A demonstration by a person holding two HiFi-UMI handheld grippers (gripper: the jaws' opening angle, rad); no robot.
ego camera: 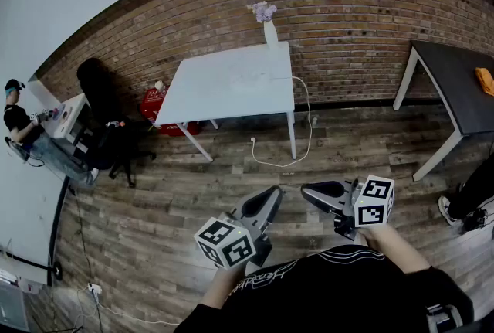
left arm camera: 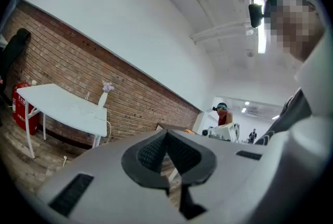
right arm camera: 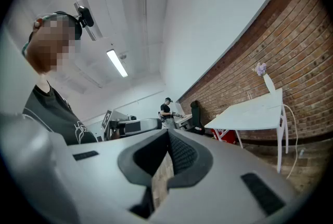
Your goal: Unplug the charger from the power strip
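A white table (ego camera: 224,92) stands far ahead against the brick wall, with a vase of purple flowers (ego camera: 267,24) at its back edge. A white cable (ego camera: 306,119) drops from the table's right side to the floor and ends in a small plug (ego camera: 253,141). Pale items on the tabletop are too small to identify. Both grippers are held close to the body, well short of the table. My left gripper (ego camera: 272,194) is shut and empty, and so is my right gripper (ego camera: 307,191). The table (left arm camera: 62,106) (right arm camera: 255,113) and vase (left arm camera: 103,97) (right arm camera: 267,81) also show beyond each gripper's jaws.
A dark table (ego camera: 455,88) with an orange item (ego camera: 485,80) stands at the right. A red box (ego camera: 158,103) sits by the white table's left leg, near a black chair (ego camera: 104,107). A seated person (ego camera: 19,123) is at the far left. Someone's shoe (ego camera: 449,209) is at the right.
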